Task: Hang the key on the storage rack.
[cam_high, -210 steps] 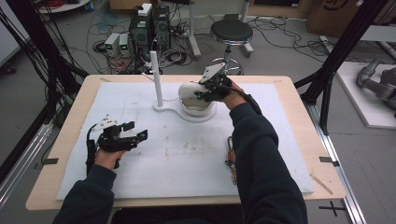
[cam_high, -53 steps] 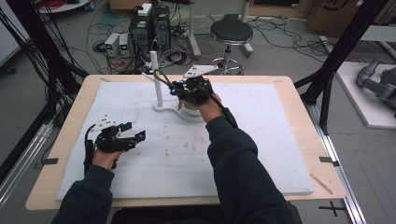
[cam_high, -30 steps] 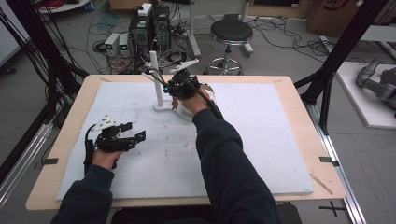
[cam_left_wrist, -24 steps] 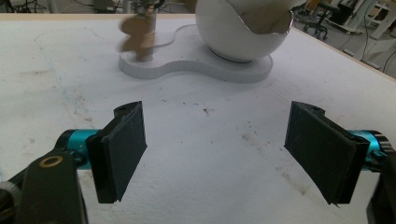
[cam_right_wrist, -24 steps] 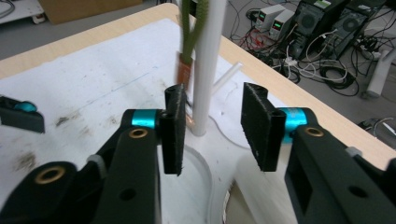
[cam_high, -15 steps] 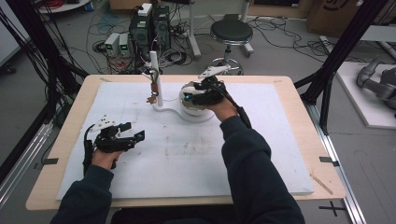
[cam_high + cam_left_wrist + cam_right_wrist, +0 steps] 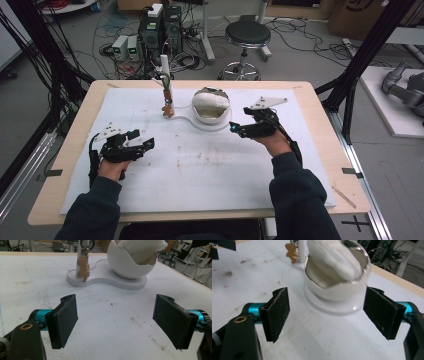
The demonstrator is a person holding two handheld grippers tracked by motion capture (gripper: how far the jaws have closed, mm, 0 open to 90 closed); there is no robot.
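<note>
The right gripper has just spread its fingers wide, nothing between them, and hangs just right of the white bowl. I judge it has let go of the small tan figure key-ring, which dangles from the white post at the far middle of the desk, clear of the stand's base. The left gripper rests near-left, fingers also spread and empty.

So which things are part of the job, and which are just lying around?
Part of the job:
- little brown keychain hanging on the white post
- white bowl on the stand
- right gripper, open

Just lying around:
- black stool
- boxes and cables on the floor
</note>
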